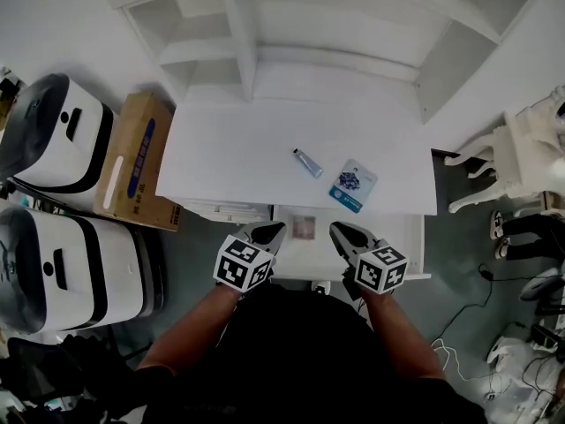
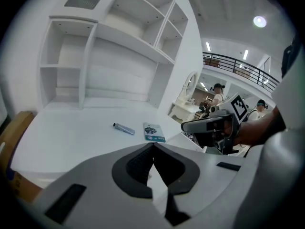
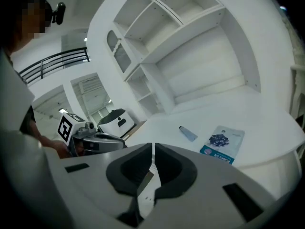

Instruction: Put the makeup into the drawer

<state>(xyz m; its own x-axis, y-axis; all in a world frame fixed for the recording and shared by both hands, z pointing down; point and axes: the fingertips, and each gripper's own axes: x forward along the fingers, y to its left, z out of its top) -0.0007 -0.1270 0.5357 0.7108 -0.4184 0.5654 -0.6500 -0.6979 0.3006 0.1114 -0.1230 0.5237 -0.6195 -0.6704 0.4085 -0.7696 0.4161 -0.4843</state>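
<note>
A small silver-blue makeup tube (image 1: 307, 162) (image 2: 124, 128) (image 3: 188, 133) lies on the white desk (image 1: 229, 148), with a flat blue-and-white sachet (image 1: 353, 185) (image 2: 154, 132) (image 3: 222, 144) just to its right. Under the desk's front edge a white drawer (image 1: 399, 237) stands pulled out, and a small pale item (image 1: 303, 227) lies in it. My left gripper (image 1: 272, 229) (image 2: 153, 146) hovers over the drawer's left end, shut and empty. My right gripper (image 1: 340, 230) (image 3: 153, 147) hangs beside it over the drawer, jaws together with nothing between them. Both are short of the tube and sachet.
White shelving (image 1: 291, 25) rises at the back of the desk. A cardboard box (image 1: 137, 162) and two white machines (image 1: 62, 135) (image 1: 71, 268) stand to the left. A white chair (image 1: 521, 157) and floor cables (image 1: 477, 307) are on the right.
</note>
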